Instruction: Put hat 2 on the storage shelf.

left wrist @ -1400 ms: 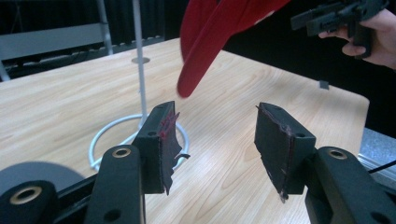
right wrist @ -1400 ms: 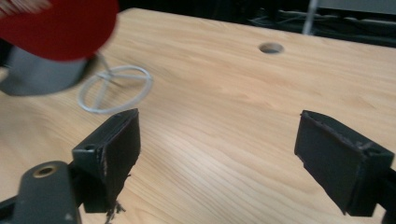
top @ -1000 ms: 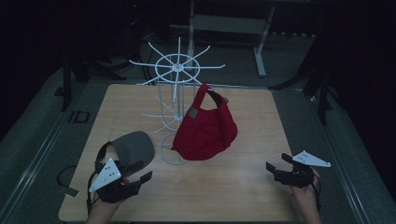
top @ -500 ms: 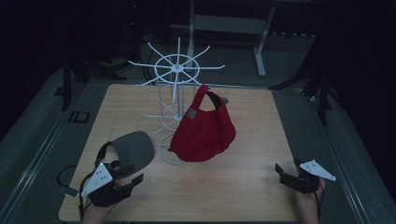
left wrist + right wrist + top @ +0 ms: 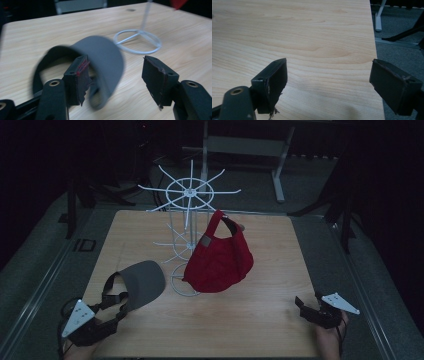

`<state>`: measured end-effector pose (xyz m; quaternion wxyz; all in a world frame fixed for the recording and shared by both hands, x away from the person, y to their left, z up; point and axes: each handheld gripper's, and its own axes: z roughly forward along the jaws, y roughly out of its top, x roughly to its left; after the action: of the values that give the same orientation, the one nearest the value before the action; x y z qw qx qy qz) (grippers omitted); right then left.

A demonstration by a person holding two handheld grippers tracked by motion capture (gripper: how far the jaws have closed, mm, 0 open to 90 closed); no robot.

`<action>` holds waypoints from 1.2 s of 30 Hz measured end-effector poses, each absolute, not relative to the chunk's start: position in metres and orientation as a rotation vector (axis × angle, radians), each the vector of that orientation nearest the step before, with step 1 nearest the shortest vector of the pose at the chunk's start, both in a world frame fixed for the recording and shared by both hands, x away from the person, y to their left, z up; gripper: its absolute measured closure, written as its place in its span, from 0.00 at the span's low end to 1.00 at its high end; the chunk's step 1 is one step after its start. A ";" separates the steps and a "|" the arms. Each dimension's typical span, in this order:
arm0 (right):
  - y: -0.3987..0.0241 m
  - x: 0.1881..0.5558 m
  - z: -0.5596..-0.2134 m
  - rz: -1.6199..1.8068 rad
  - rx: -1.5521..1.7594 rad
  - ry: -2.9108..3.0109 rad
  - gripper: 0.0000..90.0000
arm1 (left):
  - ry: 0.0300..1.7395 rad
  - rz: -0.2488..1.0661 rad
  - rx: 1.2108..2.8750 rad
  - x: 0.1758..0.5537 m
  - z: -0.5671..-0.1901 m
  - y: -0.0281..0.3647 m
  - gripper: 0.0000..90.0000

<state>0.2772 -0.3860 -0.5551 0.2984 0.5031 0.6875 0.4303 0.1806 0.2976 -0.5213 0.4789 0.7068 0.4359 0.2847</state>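
Left gripper at the table's near left corner: jaws had just been opening, apart, grey visor lying between them, unpressed. Right gripper at the near right corner, jaws wide, nothing held. Red cap hung on white wire rack mid-table.

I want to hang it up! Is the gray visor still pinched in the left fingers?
No. The left gripper is open, jaws having just been opening; the gray visor lies on the table, one finger beside it.

Black fingers, grey triangular plates
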 end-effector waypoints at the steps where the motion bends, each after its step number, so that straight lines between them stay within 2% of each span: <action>1: -0.386 0.277 -0.555 1.146 1.339 1.823 0.16 | 1.115 0.681 1.716 0.179 -0.525 0.311 0.41; 9: -0.386 0.277 -0.555 1.140 1.341 1.825 0.16 | 1.235 0.640 1.746 0.192 -0.538 0.329 0.28; 11: -0.386 0.276 -0.555 1.145 1.343 1.822 0.16 | 1.237 0.620 1.740 0.200 -0.540 0.328 0.27; 13: -0.386 0.276 -0.555 1.142 1.347 1.823 0.16 | 1.243 0.626 1.745 0.207 -0.539 0.323 0.22; 16: -0.386 0.276 -0.555 1.142 1.342 1.824 0.17 | 1.207 0.618 1.772 0.217 -0.538 0.313 0.22; 21: -0.385 0.276 -0.555 1.133 1.342 1.831 0.17 | 1.200 0.567 1.826 0.234 -0.541 0.302 0.27; 26: -0.386 0.277 -0.555 1.144 1.351 1.827 0.17 | 1.258 0.579 1.843 0.246 -0.547 0.305 0.42; 36: -0.385 0.277 -0.555 1.136 1.351 1.831 0.17 | 1.311 0.597 1.928 0.266 -0.555 0.301 0.44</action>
<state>0.2767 -0.3854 -0.5551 0.2948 0.5077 0.6880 0.4267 0.2655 0.3008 -0.5549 0.3594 0.7475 0.5084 0.2315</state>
